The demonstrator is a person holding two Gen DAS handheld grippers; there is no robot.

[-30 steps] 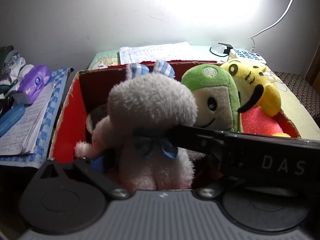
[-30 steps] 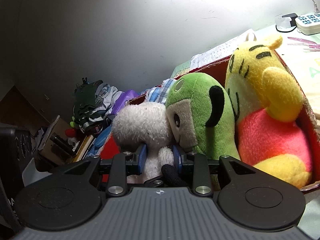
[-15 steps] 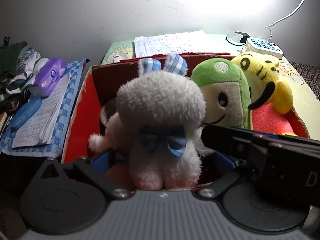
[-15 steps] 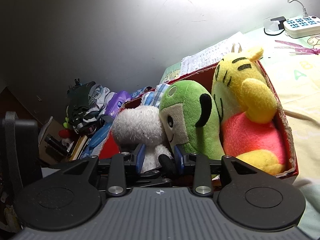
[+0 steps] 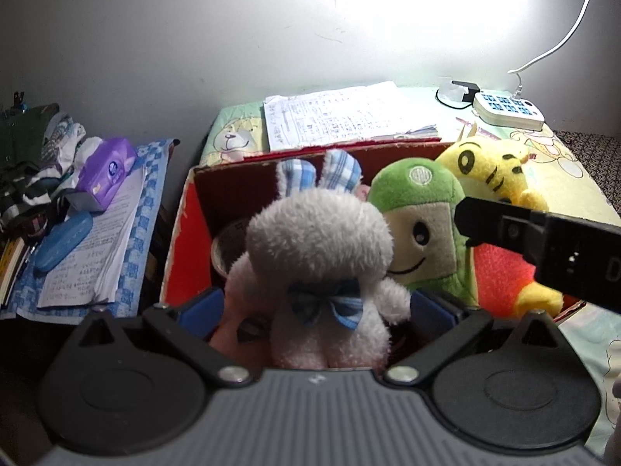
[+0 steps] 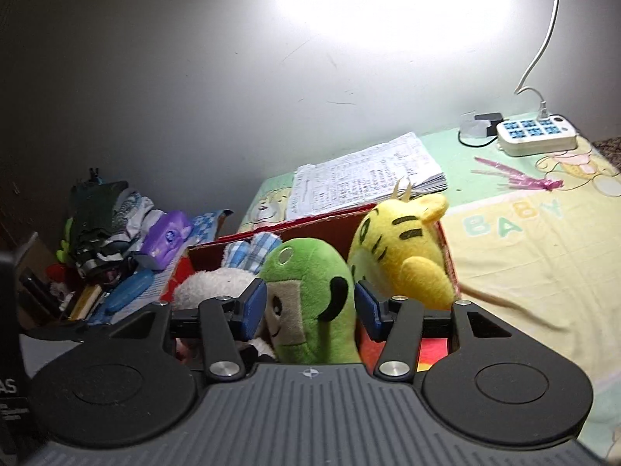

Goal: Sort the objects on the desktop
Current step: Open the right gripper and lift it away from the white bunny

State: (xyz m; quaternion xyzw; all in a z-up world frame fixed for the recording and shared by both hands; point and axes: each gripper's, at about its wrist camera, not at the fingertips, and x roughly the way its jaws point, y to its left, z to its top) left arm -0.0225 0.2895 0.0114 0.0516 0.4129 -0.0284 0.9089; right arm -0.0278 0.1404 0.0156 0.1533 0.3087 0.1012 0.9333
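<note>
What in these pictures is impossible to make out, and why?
- Round container behind the white bunny, left wrist view: mostly hidden by the bunny; contents unclear.
- Writing on the paper stack, both views: too small to read.
- Floor of the red box, both views: covered by toys.
- Yellow tiger, left wrist view: partly blocked by the right gripper's body.

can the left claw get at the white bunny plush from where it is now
Probably yes. The left claw is open, its fingers either side of the white bunny plush in the red box, nothing between them. The green plush crowds one side.
</note>
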